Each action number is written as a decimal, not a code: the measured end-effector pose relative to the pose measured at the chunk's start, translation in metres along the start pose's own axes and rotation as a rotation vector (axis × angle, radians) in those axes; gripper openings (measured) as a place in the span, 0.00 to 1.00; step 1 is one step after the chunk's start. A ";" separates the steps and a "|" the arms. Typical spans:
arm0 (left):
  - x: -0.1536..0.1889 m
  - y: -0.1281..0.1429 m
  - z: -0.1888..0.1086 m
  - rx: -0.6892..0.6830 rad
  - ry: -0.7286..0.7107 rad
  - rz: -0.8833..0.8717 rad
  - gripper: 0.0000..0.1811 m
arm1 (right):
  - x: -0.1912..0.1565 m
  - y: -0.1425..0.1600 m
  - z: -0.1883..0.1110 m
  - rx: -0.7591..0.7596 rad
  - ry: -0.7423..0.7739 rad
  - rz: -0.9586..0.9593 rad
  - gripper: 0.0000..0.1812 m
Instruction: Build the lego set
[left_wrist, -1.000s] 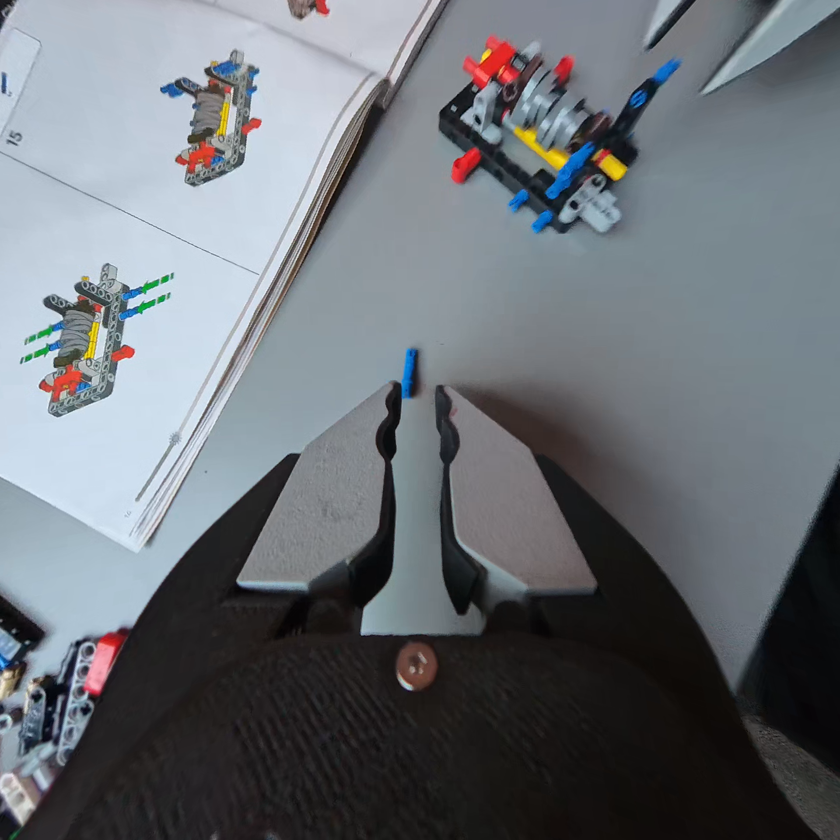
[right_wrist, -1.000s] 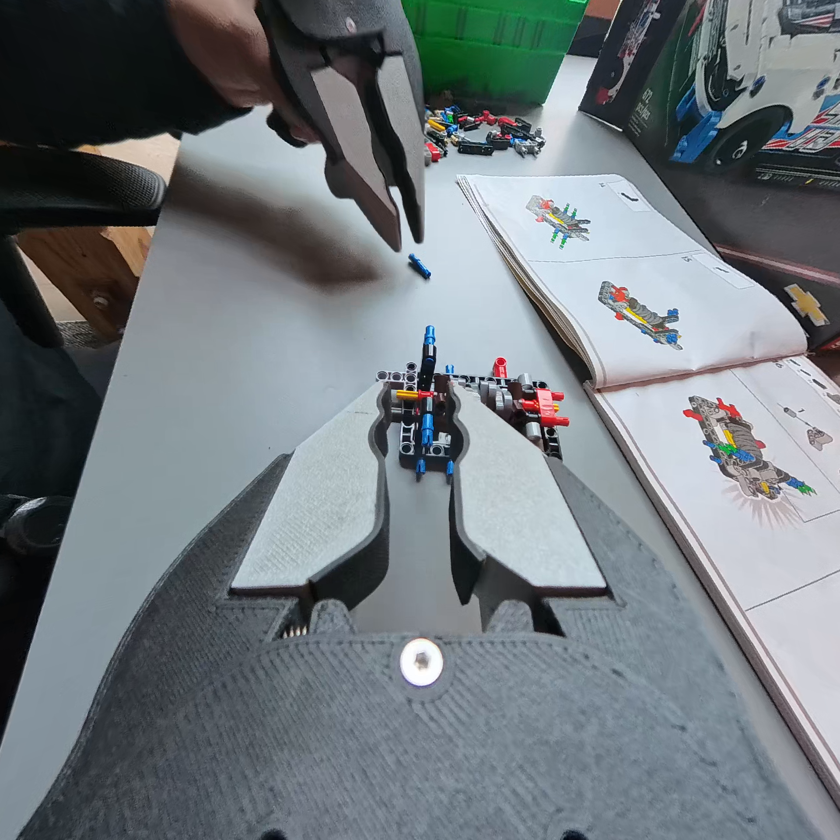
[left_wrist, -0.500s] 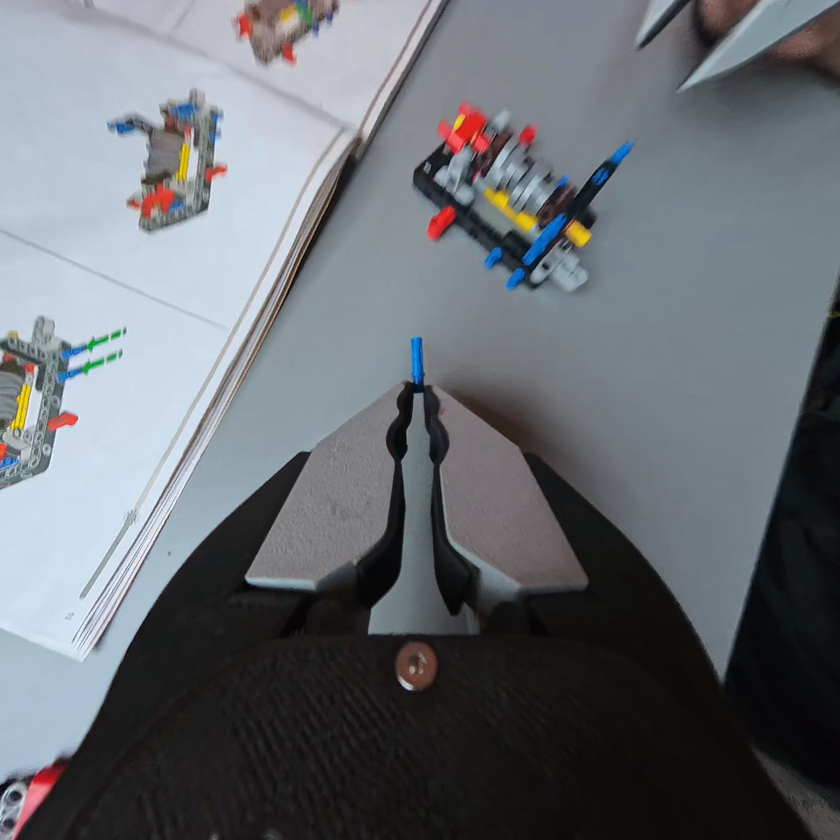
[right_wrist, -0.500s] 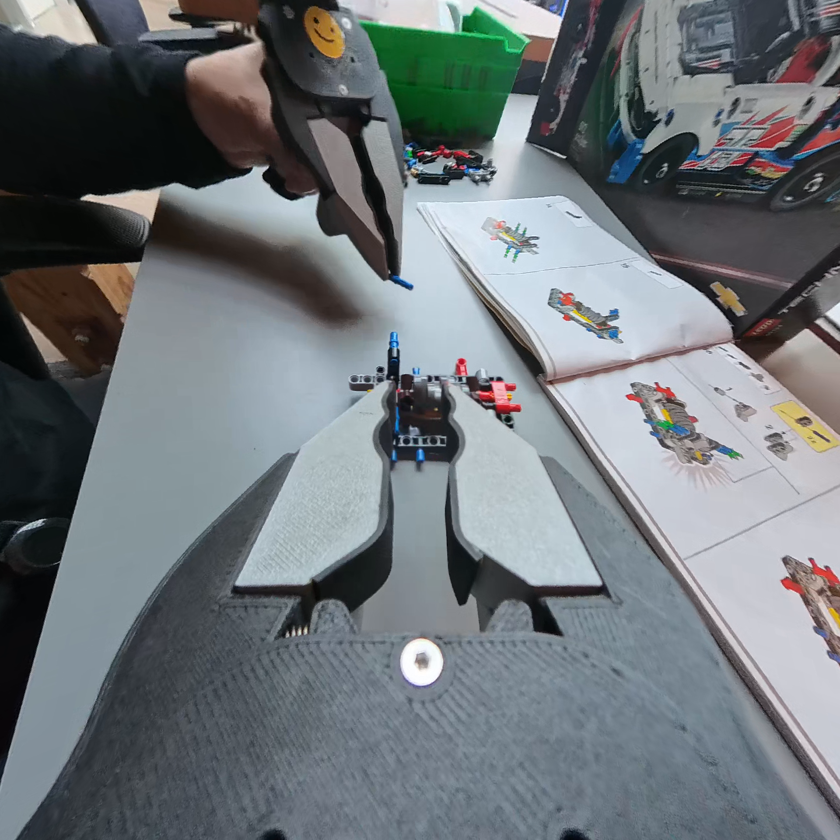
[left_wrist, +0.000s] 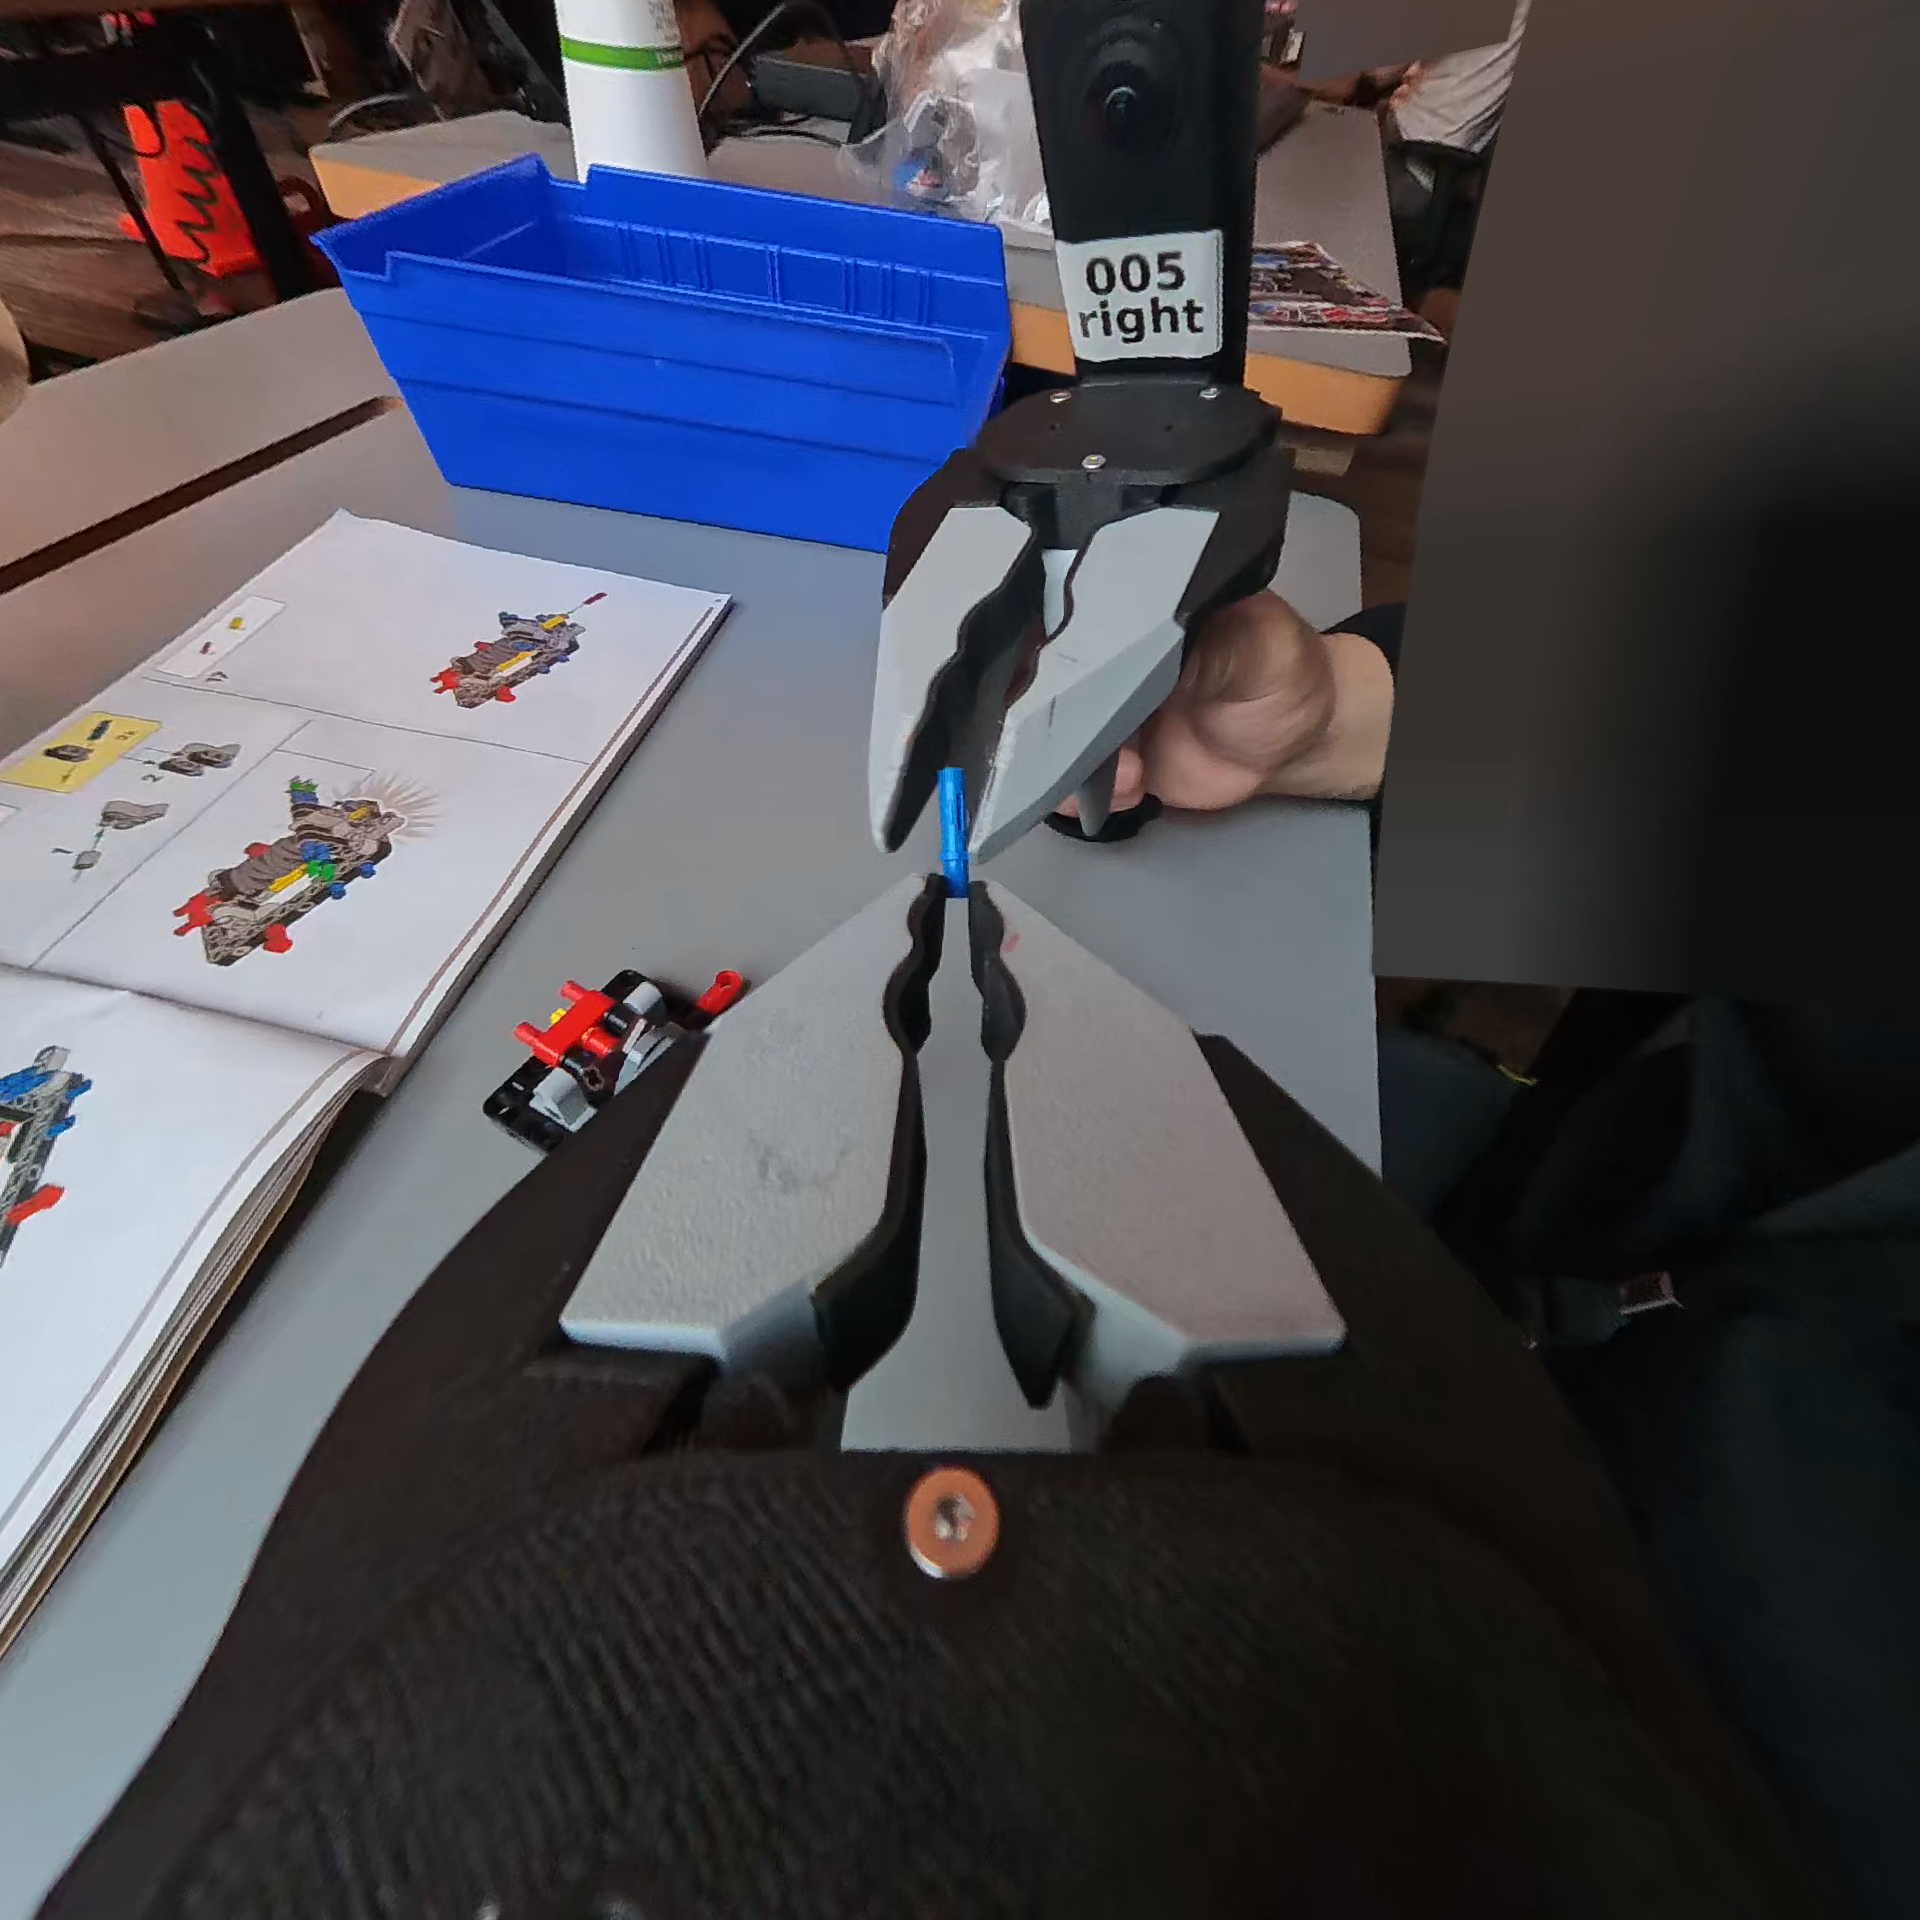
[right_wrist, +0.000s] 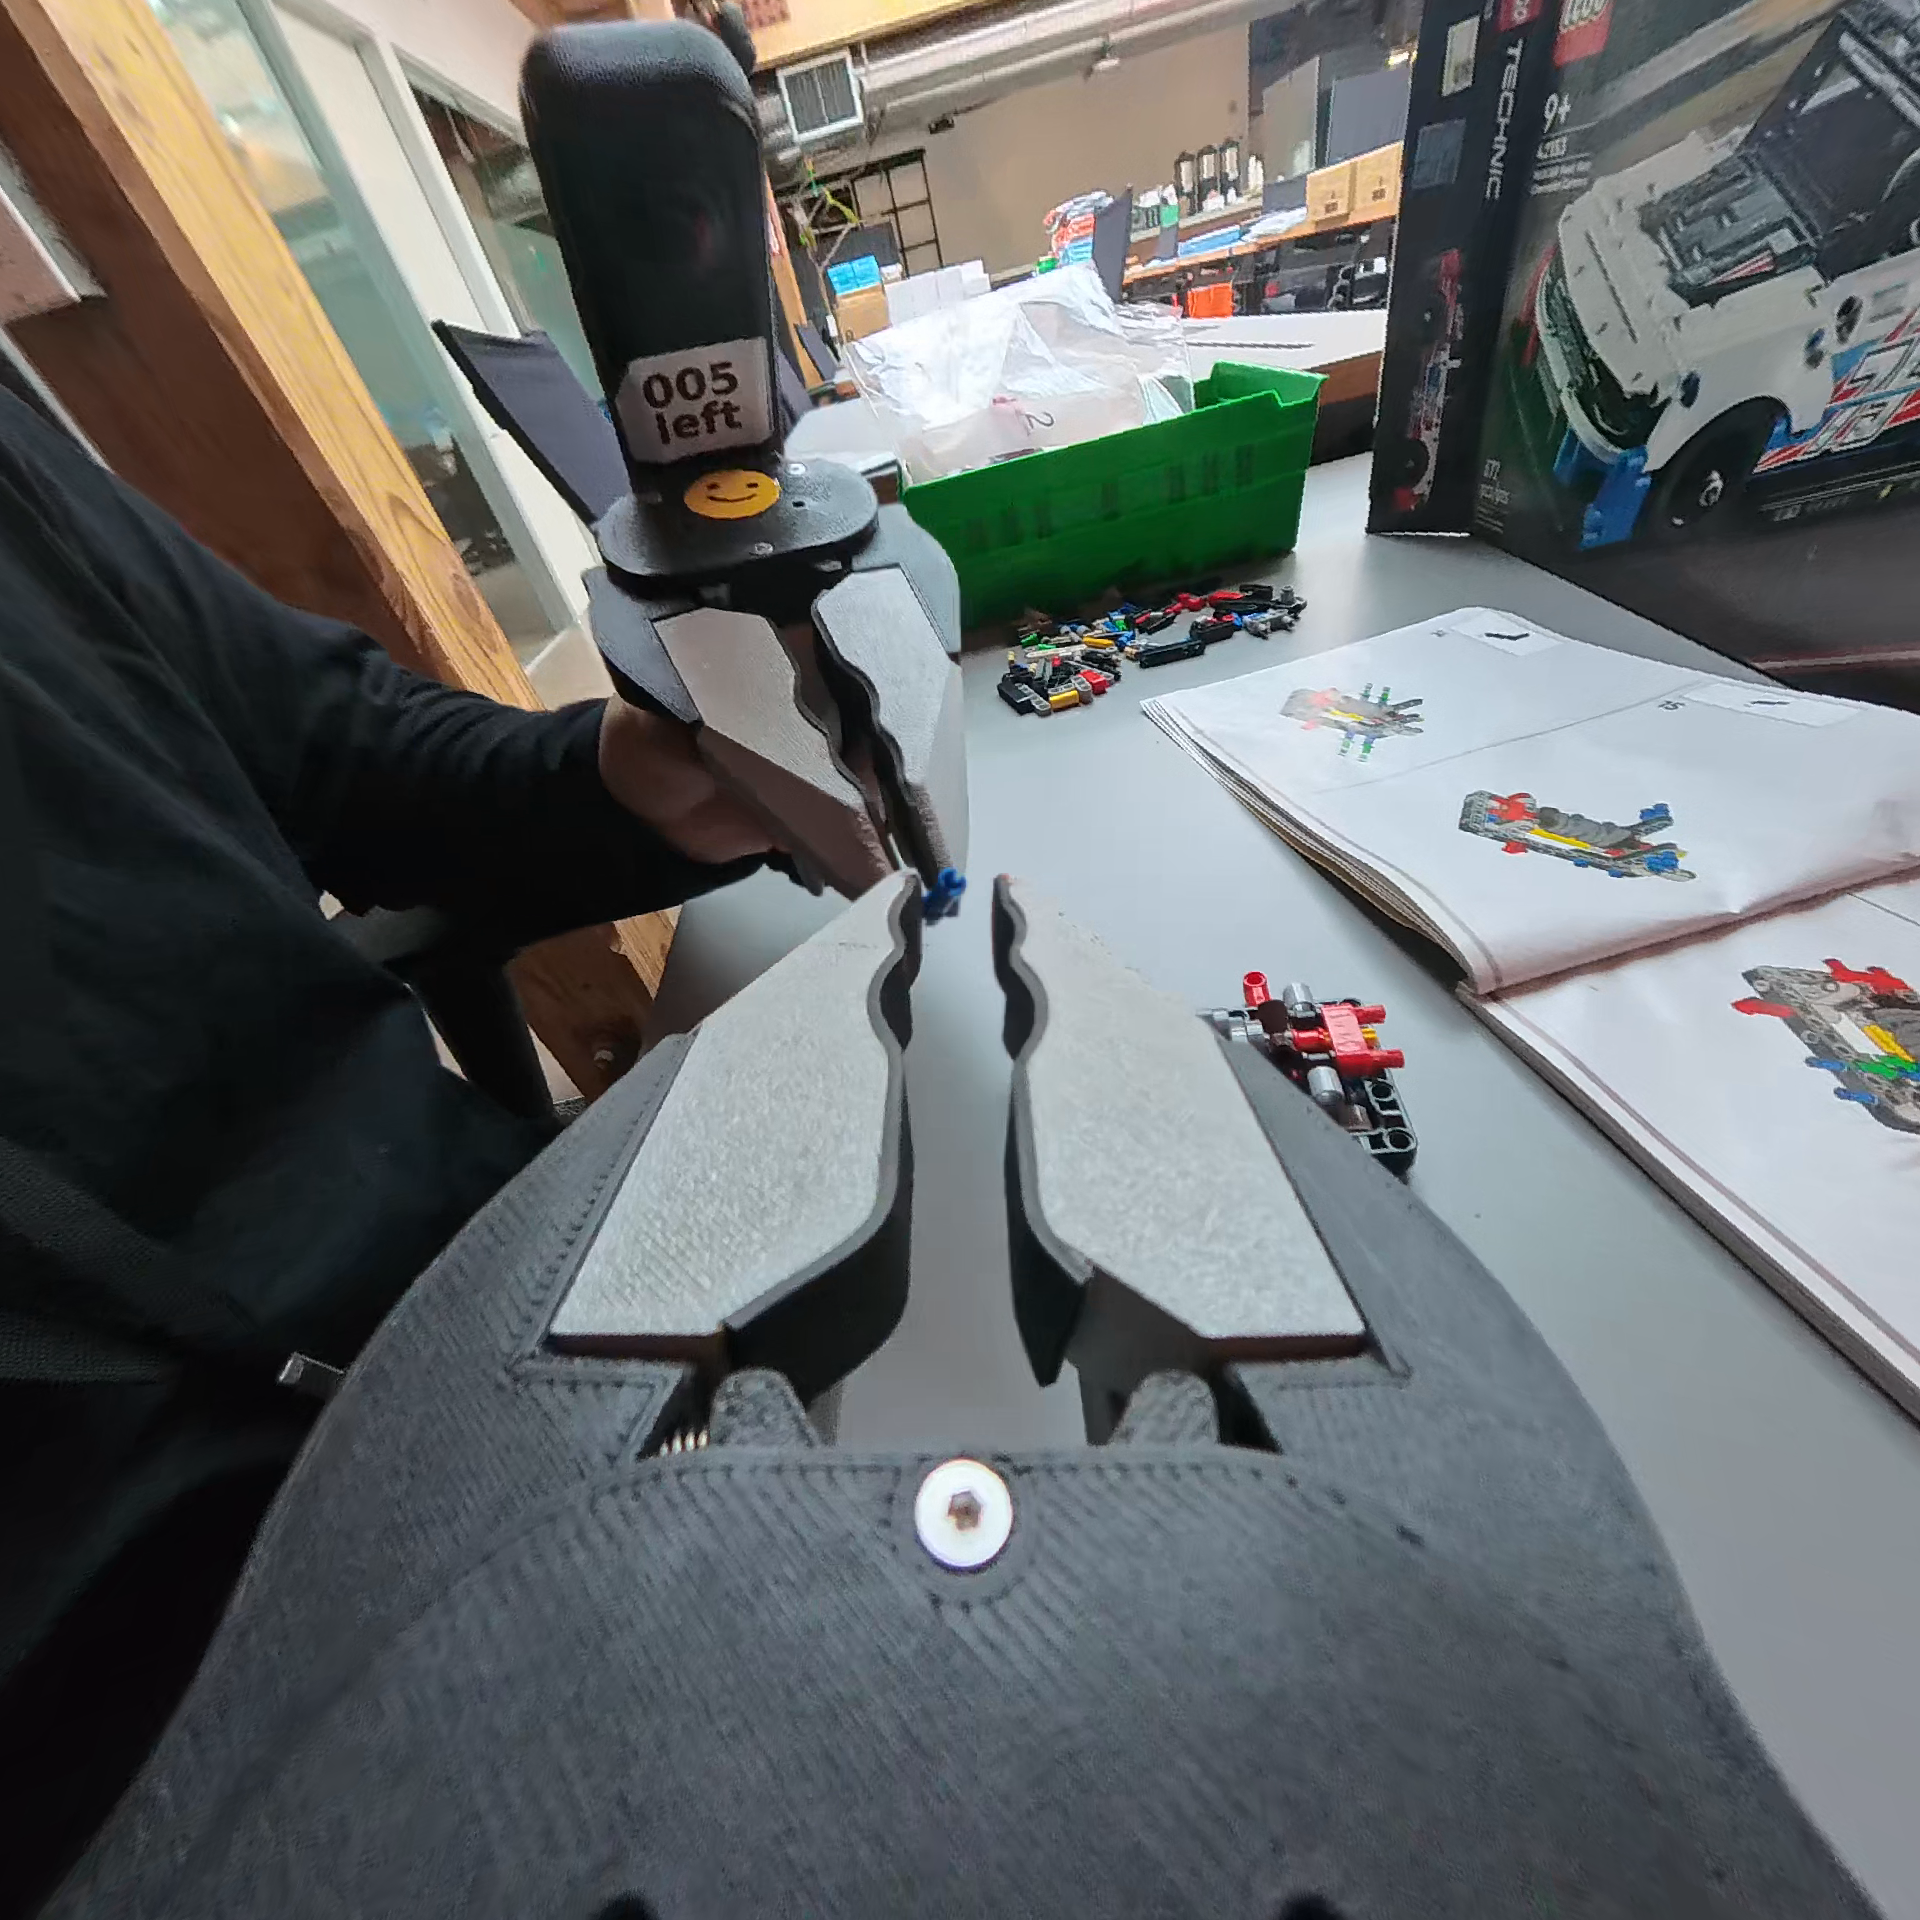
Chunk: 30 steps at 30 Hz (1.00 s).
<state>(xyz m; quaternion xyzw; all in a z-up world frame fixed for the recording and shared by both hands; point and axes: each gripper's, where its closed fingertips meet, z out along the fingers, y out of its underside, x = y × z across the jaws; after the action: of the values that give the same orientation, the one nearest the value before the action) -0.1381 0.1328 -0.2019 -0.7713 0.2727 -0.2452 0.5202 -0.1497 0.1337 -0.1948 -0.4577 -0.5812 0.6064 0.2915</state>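
My left gripper (left_wrist: 948, 891) is shut on a small blue pin (left_wrist: 953, 816) and holds it in the air above the grey table (left_wrist: 790, 727). My right gripper (right_wrist: 954, 885) is open and faces the left one tip to tip; the free end of the pin (right_wrist: 943, 894) sits between its fingertips, close to the left finger. The right gripper also shows in the left wrist view (left_wrist: 935, 844), and the left gripper in the right wrist view (right_wrist: 914, 868). The partly built lego assembly (right_wrist: 1330, 1049) lies on the table below, half hidden behind my fingers (left_wrist: 592, 1049).
An open instruction booklet (right_wrist: 1558, 810) lies beside the assembly. A pile of loose pieces (right_wrist: 1132, 644) lies before a green bin (right_wrist: 1122, 499). The set's box (right_wrist: 1662, 260) stands at the back. A blue bin (left_wrist: 675, 343) stands beyond the booklet. The grippers are tip to tip, or close to it.
My left gripper shut on the blue pin, lifted it off the table and tilted up. My right gripper rose from over the assembly and now brackets the pin's free end.
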 end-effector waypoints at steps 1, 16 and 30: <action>0.000 -0.001 0.001 0.007 -0.002 -0.007 0.01 | -0.001 -0.002 -0.001 0.008 -0.007 -0.001 0.02; -0.007 0.015 0.013 -0.139 -0.138 0.385 0.20 | 0.007 0.017 -0.002 -0.150 -0.161 0.357 0.00; 0.005 0.011 0.018 -0.141 -0.160 0.755 0.13 | -0.009 0.018 0.000 -0.150 -0.358 0.647 0.00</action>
<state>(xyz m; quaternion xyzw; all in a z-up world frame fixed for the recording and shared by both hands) -0.1246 0.1383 -0.2184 -0.6675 0.5118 0.0437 0.5391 -0.1430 0.1229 -0.2106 -0.5242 -0.4912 0.6934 -0.0556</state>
